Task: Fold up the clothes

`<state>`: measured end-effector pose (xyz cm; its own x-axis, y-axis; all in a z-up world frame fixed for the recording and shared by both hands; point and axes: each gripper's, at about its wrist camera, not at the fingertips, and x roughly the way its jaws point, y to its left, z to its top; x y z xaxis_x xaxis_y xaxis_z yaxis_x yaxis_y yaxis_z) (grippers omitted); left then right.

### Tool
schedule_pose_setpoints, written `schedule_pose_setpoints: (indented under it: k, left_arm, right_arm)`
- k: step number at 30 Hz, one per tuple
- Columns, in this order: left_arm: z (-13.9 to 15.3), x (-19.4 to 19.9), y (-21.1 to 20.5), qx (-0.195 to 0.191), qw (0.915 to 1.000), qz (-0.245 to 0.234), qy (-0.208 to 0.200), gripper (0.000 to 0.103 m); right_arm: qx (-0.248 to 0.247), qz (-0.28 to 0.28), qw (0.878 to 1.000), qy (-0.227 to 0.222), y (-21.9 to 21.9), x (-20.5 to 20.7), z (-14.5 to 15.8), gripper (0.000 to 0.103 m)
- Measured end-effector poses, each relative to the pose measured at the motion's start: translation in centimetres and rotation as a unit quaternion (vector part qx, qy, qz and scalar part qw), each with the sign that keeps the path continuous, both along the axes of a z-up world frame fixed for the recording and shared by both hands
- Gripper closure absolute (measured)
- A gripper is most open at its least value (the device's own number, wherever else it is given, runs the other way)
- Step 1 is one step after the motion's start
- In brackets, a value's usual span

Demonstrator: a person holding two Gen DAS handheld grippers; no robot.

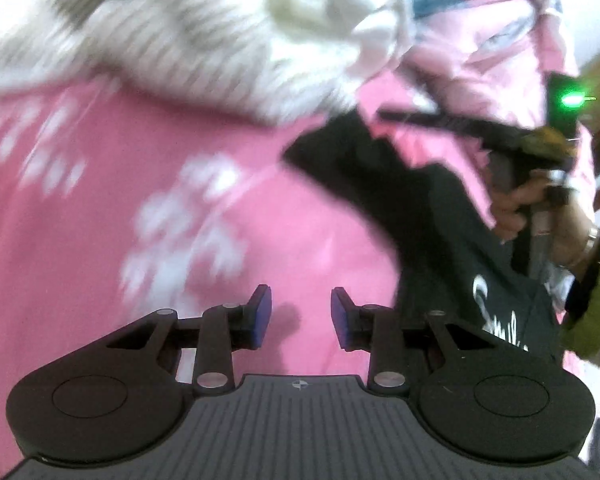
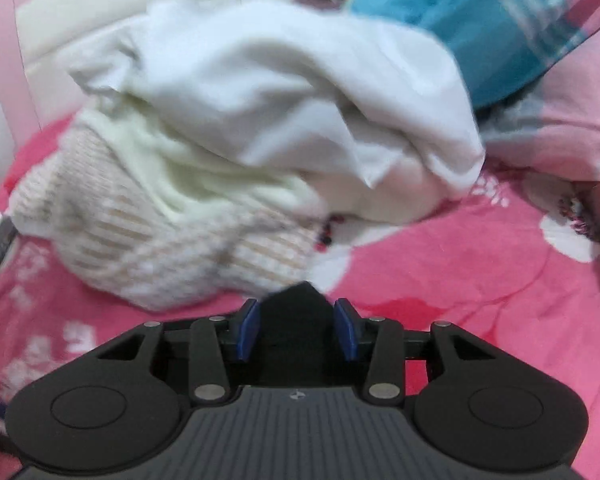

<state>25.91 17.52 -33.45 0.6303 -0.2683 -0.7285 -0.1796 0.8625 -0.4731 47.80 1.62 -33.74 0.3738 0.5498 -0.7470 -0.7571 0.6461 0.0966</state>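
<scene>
Pink flowered bedsheet (image 2: 440, 280) carries a heap of white and cream-striped knit clothes (image 2: 228, 152). My right gripper (image 2: 296, 330) has black cloth (image 2: 296, 312) between its parted fingers, grip unclear; my left gripper (image 1: 300, 318) hovers parted, empty, over the sheet.

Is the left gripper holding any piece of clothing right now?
No, the left gripper has nothing between its blue pads; only the pink bedsheet shows below.
</scene>
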Motion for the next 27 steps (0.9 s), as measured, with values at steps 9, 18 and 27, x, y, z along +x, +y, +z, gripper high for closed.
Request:
schedule_pose_setpoints:
  k: [9,18,27]
  left_arm:
    - [-0.5,9.5,-3.0,0.073,0.9924,-0.056,-0.082,0.071]
    - [-1.2,11.1,-5.8,0.136,0.9840,-0.087,-0.075,0.071]
    - [-2.5,11.3,-7.4,0.185,0.9778,-0.088,-0.046,0.071]
  right_arm:
    - [-0.031,0.062,0.992,0.106,1.7,6.0,-3.2,0.102]
    - [0.054,0.105,0.992,-0.032,0.9,2.4,2.0,0.102]
    - [0.029,0.082,0.996,-0.028,4.0,5.5,-3.1,0.096]
